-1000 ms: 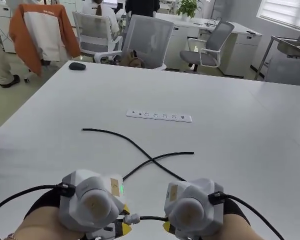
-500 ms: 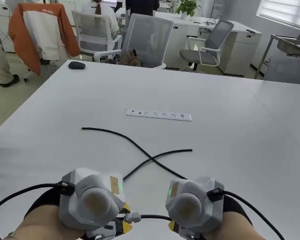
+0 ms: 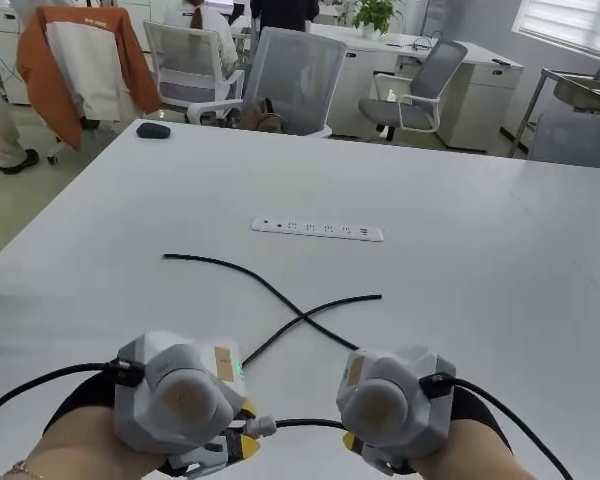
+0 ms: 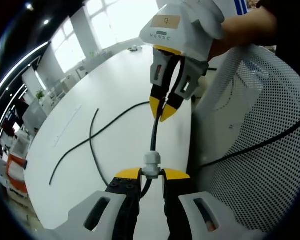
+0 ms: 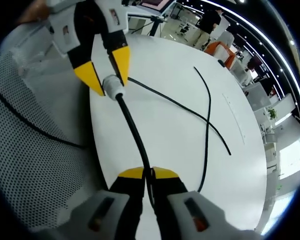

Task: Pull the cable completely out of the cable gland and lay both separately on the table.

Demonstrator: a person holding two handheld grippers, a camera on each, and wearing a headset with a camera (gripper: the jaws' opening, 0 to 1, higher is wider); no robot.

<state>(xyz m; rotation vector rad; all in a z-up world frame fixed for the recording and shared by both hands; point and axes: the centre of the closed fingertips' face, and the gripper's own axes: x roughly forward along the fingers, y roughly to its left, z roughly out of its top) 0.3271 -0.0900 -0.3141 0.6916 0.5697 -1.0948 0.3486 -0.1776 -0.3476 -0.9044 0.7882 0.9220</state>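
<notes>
At the near edge of the table (image 3: 460, 260), the left gripper (image 4: 151, 175) has its 2 yellow-tipped jaws closed tight on the white cable gland (image 4: 151, 164). The right gripper (image 5: 149, 174), just beside it and facing it, pinches the black cable (image 5: 132, 127) that comes out of the gland, with a short taut stretch of cable between the 2 grippers. Toward the middle of the table 2 crossed cables (image 3: 230, 265) lie flat, and a white power strip (image 3: 318, 230) lies beyond them.

Face-to-face, both clamped: left hand-held gripper (image 4: 151, 173), right hand-held gripper (image 5: 147, 173).
</notes>
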